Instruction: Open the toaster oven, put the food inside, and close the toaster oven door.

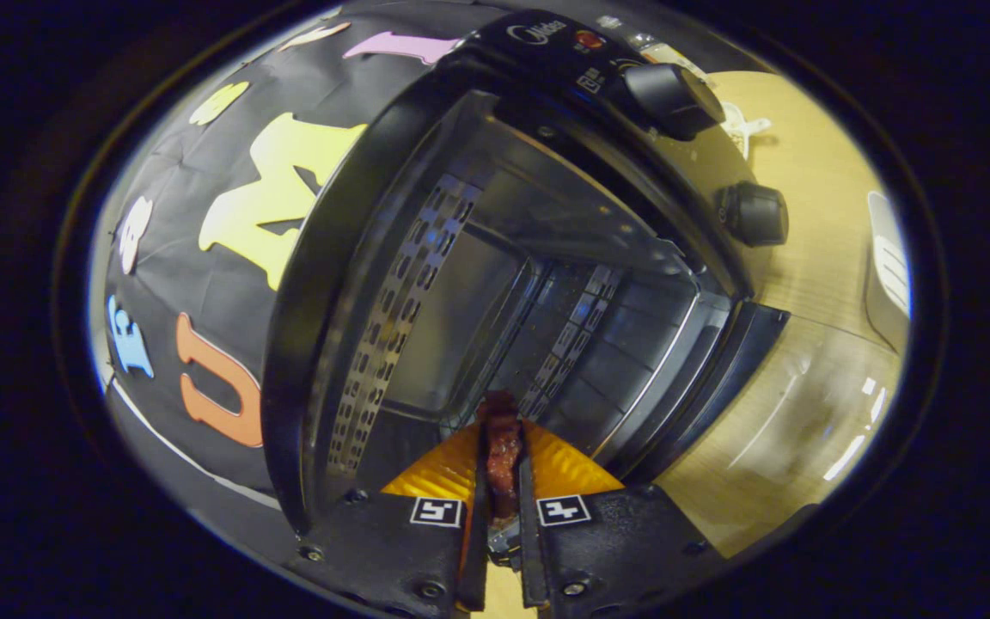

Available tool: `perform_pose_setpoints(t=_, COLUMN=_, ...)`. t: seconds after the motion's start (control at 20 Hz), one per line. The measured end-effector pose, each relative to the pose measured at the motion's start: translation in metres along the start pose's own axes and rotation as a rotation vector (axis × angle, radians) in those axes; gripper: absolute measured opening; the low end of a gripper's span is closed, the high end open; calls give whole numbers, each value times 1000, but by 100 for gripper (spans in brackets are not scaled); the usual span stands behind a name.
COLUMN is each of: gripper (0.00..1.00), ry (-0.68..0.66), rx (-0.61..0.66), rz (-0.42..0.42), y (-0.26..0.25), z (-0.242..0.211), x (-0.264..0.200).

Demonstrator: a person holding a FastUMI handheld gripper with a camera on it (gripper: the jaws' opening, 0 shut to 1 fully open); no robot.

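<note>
**Food pinched at the oven mouth**

Clenched on a thin reddish-brown piece of food [503,447], the claw [503,468] has both fingers pressing its flat sides. Just beyond gapes the toaster oven [426,284], its door [718,378] dropped open to the right over the worktop [804,258]. Food looks light, soft, perhaps greasy; a mid-body pinch should suit.

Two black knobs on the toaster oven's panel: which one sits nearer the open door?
The smaller-looking black round knob, beside the door's hinge end; the other knob sits by the red lamp.
</note>
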State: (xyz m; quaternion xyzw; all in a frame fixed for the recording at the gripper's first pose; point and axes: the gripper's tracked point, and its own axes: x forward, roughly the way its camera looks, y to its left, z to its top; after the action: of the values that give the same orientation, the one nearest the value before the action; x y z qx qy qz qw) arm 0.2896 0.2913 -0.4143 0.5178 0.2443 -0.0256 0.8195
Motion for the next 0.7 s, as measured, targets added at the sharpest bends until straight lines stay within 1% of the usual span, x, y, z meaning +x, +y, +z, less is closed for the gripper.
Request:
perform_pose_setpoints(t=0.15, gripper=22, ry=-6, rx=-122, rz=-37, y=-2, z=1, x=1)
perform_pose_setpoints(t=0.25, gripper=25, ry=-9, rx=-196, rz=-53, y=0, z=1, x=-1)
perform_pose_setpoints(t=0.4, gripper=28, ry=3, rx=-306, rz=-76, y=-2, z=4, x=-4)
perform_pose_setpoints(t=0.45, gripper=31, ry=1, rx=-344, rz=-88, y=-4, z=4, x=-6)
perform_pose_setpoints(t=0.5, gripper=35, ry=-10, rx=-398, rz=-103, y=-4, z=8, x=-10)
perform_pose_setpoints(t=0.55, gripper=47, ry=-24, rx=-440, rz=-110, y=-5, z=13, x=-13)
perform_pose_setpoints(t=0.7, gripper=70, ry=-23, rx=-555, rz=-118, y=-7, z=19, x=-22)
